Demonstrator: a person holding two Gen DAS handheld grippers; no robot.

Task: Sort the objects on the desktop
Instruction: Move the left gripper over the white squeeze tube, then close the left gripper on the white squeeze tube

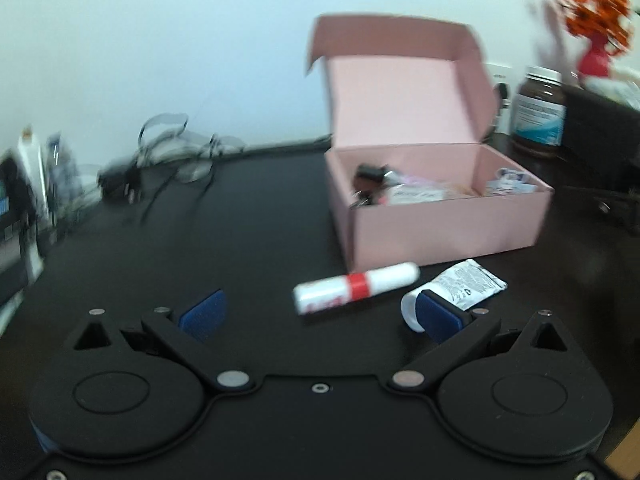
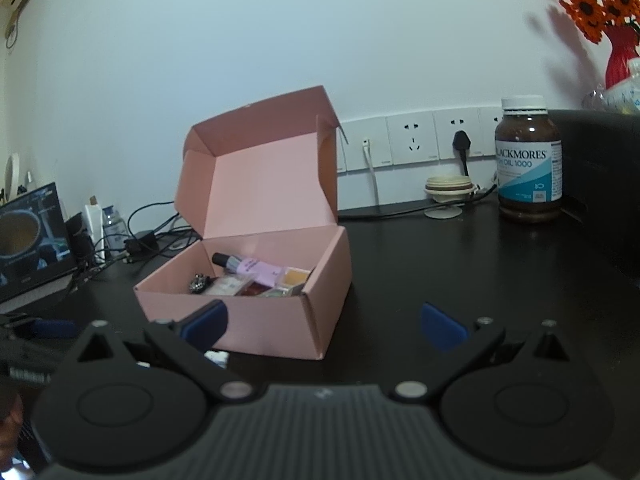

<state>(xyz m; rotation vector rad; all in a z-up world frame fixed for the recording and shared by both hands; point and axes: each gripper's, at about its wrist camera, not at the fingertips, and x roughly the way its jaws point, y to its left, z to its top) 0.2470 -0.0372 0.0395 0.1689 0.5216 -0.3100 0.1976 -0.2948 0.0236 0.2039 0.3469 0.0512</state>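
- A white tube with a red band (image 1: 356, 287) lies flat on the black desk (image 1: 248, 216), just in front of the pink box (image 1: 448, 224); its long axis runs left to right, the right end angled slightly toward the box.
- A small crinkled white tube (image 1: 460, 288) lies to its right, cap end toward the camera, crimped end toward the box.
- The left gripper (image 1: 320, 314) is spread wide and empty; its right finger pad covers part of that cap.
- The right gripper (image 2: 324, 326) is also spread and empty, facing the box's near corner.
- The left wrist view is motion-blurred; items in the box are hard to identify there.
- The lid stands open; a purple-labelled bottle (image 2: 250, 266) and other small items show inside.
- Behind it are a pale wall, wall sockets (image 2: 412, 140), a brown supplement jar (image 2: 528, 160), orange flowers in a red vase (image 2: 620, 56), cables and a screen (image 2: 32, 240).
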